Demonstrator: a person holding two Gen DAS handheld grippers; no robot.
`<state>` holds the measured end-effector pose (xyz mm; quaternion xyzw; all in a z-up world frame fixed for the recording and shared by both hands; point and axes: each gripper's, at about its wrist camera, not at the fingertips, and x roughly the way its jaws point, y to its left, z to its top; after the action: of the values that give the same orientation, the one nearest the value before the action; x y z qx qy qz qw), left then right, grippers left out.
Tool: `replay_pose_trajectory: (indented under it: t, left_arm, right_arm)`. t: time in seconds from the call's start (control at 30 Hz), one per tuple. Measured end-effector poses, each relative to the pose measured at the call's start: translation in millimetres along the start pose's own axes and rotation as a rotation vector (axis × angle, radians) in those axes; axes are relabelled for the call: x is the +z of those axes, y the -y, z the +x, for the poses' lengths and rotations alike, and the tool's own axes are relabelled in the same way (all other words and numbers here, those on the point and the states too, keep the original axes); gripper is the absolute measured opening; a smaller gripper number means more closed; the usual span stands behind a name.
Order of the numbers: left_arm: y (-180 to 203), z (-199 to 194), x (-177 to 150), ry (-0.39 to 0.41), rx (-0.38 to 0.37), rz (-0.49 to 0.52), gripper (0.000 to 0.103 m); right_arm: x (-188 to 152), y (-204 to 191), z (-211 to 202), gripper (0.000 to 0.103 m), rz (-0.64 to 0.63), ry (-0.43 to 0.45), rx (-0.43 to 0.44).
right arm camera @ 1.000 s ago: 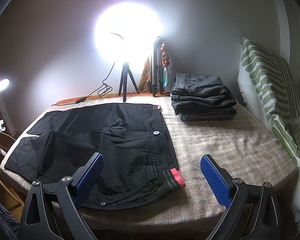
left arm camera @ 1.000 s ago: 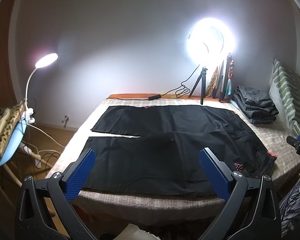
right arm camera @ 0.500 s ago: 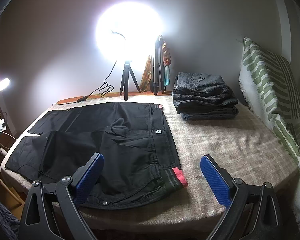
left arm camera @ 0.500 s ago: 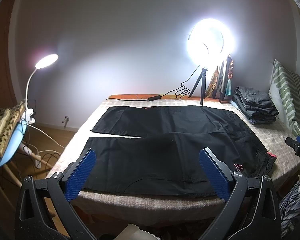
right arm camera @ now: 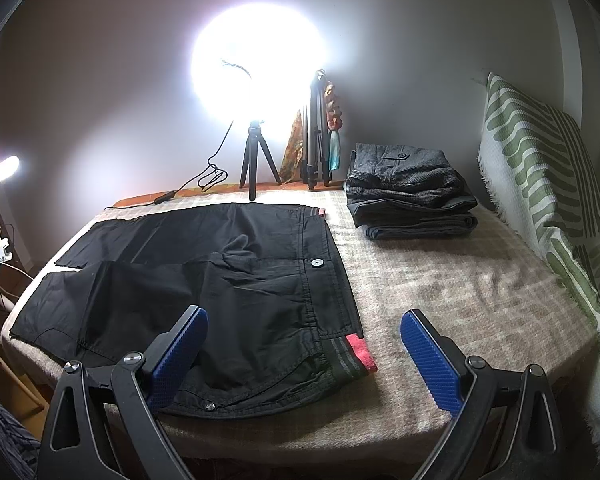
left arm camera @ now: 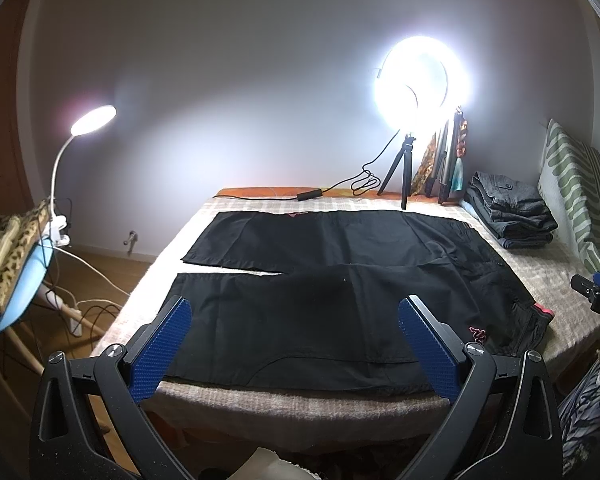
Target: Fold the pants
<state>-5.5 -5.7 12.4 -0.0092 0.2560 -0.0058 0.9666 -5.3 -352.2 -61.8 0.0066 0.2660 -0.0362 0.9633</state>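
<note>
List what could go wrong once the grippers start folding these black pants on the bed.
1. The black pants reach the bed's near edge, so a pull toward the person may drag them off.
2. The fabric is bunched near the waistband; folding now could trap creases.
3. The ring light tripod and its cable stand just past the far leg; a wide sweep by the open left gripper or right gripper might snag them.

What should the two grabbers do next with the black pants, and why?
Probably lower both toward the near edge of the black pants. The pants lie spread flat on the bed, unfolded, and the left gripper and right gripper are both open, holding nothing, above that edge.
</note>
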Motion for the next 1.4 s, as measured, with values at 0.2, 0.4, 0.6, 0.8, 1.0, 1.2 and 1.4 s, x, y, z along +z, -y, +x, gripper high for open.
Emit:
replay_pose_trajectory:
  t: [0.2, 0.4, 0.6, 0.8, 1.0, 1.2, 1.4]
  left_arm:
    - [0.1, 0.0, -0.1, 0.001, 0.0, 0.0, 0.102]
    - [0.3, 0.1, -0.2, 0.002, 0.006, 0.003, 0.102]
    - [0.6, 1.4, -0.5, 0.0, 0.004, 0.003, 0.102]
    - [0.7, 3.0, -0.8, -0.004, 0.007, 0.007, 0.102]
    - [-4.2, 8.5, -2.4, -0.02, 0.003, 0.005, 0.102]
    - [-19.0, 20.1, -9.6, -0.087, -0.022, -0.009, 0.102]
    - [-39.5, 31.5, -10.1, -0.158, -0.05, -0.017, 0.094]
  right_arm:
    - [-2.5, -1.5, 1.4, 0.099, 0.0, -0.003, 0.002]
    - [-2.6, -1.7, 1.6, 0.099, 0.001, -0.004, 0.003]
    - [-5.2, -1.4, 3.4, 0.099, 0.009, -0.013, 0.007]
    - [-4.4, -1.3, 3.2, 0.099, 0.011, -0.015, 0.008]
    - [-3.8, -2.8, 4.1, 0.099, 0.01, -0.015, 0.01]
    - [-2.0, -3.8, 7.7, 0.099, -0.001, -0.025, 0.028]
    - [-1.0, -13.1, 16.1, 0.099, -0.067, -0.055, 0.085]
